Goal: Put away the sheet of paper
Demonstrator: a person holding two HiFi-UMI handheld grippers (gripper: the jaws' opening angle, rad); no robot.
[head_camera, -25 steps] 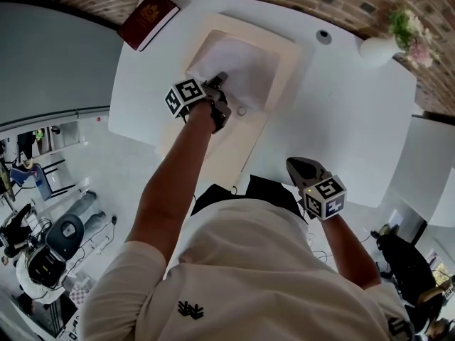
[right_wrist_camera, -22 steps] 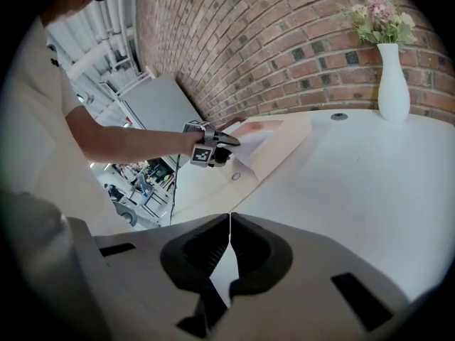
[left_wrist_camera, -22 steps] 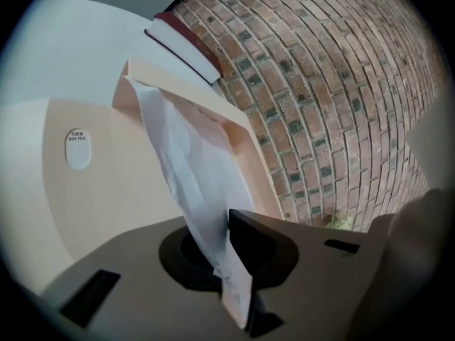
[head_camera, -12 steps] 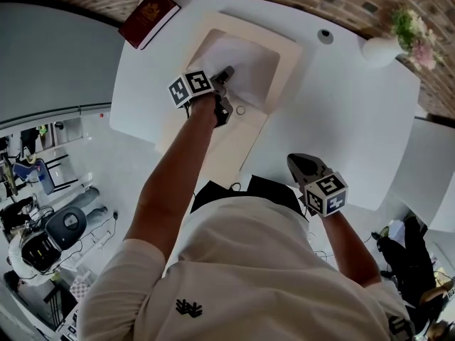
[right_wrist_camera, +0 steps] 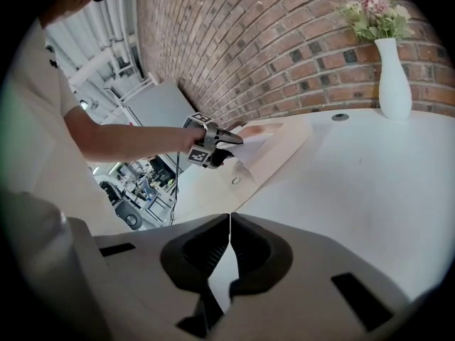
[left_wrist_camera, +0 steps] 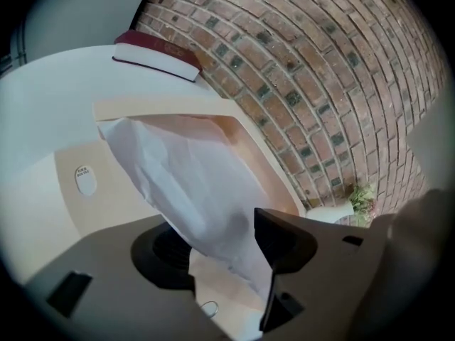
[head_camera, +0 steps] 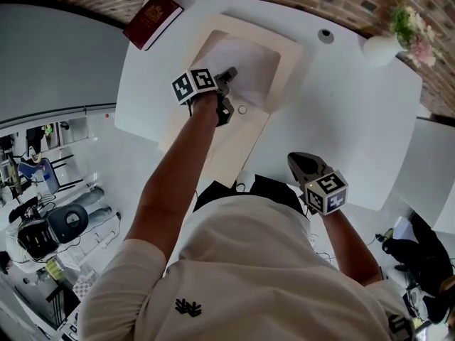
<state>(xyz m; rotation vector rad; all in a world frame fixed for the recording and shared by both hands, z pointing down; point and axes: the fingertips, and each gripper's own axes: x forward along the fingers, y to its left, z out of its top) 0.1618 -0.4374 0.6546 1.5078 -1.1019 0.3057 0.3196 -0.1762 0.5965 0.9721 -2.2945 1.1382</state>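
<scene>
A white sheet of paper [head_camera: 242,62] lies partly inside an open beige folder [head_camera: 213,141] on the white table. My left gripper [head_camera: 229,73] is at the sheet's near edge. In the left gripper view its jaws have just been opening and stand apart, with the crumpled paper [left_wrist_camera: 192,183] loose between them over the folder [left_wrist_camera: 245,130]. My right gripper [head_camera: 295,163] hovers at the table's near edge, and the right gripper view shows this gripper [right_wrist_camera: 229,226] shut on nothing. That view also takes in the left gripper [right_wrist_camera: 231,139] and the paper [right_wrist_camera: 254,138].
A dark red book [head_camera: 151,20] lies at the table's far left corner. A white vase [head_camera: 380,48] with flowers stands far right, near a small round disc [head_camera: 325,35]. The folder carries a round clasp [head_camera: 242,109]. A brick wall runs behind the table.
The left gripper's jaws have opened and let go of the paper's edge, and the left hand has rolled a little. The right gripper has stayed where it was.
</scene>
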